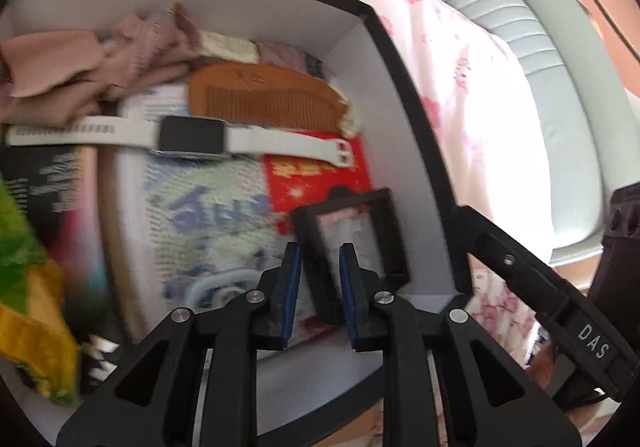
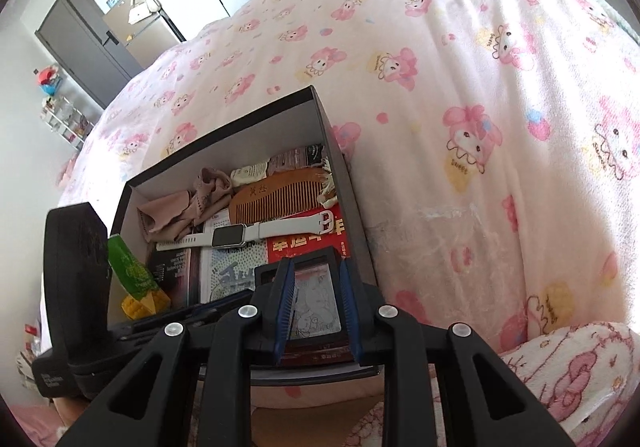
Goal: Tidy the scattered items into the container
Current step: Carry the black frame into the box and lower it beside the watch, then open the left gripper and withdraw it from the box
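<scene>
A black box with white walls [image 1: 396, 59] [image 2: 332, 135] sits on the bed. In it lie a white watch [image 1: 192, 135] [image 2: 228, 237], a wooden comb [image 1: 260, 99] [image 2: 276, 199], beige socks [image 1: 80, 75], booklets, a red packet [image 1: 316, 183] and a green-yellow snack pack [image 2: 132, 271]. A small black picture frame [image 1: 356, 239] [image 2: 316, 295] stands tilted in the near right corner. My left gripper [image 1: 320, 259] is open, narrowly, around the frame's left edge; one pad stands clear of it. My right gripper [image 2: 316, 287] hovers above that corner, slightly open and empty.
The bed is covered by a pink cartoon blanket [image 2: 460, 87], with a grey padded headboard [image 1: 500, 7] beyond. The right tool's black body [image 1: 528, 279] crosses the box's right wall. A grey door [image 2: 80, 39] and a shelf rack [image 2: 64, 119] stand far left.
</scene>
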Action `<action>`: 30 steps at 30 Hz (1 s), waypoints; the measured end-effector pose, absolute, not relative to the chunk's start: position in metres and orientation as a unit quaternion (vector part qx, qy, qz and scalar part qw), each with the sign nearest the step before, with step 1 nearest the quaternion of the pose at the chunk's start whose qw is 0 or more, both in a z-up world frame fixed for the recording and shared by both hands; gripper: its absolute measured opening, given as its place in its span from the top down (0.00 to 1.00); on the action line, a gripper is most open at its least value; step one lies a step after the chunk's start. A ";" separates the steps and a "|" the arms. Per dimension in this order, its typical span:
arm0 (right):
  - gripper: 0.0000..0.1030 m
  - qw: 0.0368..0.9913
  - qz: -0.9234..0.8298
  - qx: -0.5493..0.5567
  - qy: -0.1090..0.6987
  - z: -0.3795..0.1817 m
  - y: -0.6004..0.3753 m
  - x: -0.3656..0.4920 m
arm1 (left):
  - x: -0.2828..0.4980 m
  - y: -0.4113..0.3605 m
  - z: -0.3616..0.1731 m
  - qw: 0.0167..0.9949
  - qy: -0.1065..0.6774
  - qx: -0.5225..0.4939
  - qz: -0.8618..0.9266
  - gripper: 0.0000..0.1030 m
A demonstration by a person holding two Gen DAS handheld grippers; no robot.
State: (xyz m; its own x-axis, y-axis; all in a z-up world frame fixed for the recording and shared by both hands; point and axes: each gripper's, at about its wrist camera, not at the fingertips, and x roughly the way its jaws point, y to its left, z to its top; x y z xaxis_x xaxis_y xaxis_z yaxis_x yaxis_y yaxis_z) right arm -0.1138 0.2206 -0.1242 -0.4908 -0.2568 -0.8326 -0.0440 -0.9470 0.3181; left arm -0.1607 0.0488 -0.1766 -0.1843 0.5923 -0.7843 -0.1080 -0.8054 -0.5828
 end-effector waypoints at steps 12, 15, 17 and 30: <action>0.80 0.052 -0.857 0.489 -0.155 -0.115 0.225 -0.112 | -0.152 0.027 -0.159 0.227 -0.204 -0.561 0.769 0.75; 0.80 0.043 -0.864 0.480 -0.146 -0.111 0.225 -0.112 | -0.151 0.029 -0.162 0.218 -0.183 -0.569 0.771 0.75; 0.80 0.040 -0.864 0.482 -0.142 -0.113 0.225 -0.114 | -0.152 0.033 -0.164 0.229 -0.182 -0.574 0.765 0.75; 0.80 0.031 -0.861 0.492 -0.127 -0.110 0.218 -0.105 | -0.123 -0.015 -0.119 0.222 -0.169 -0.521 0.807 0.65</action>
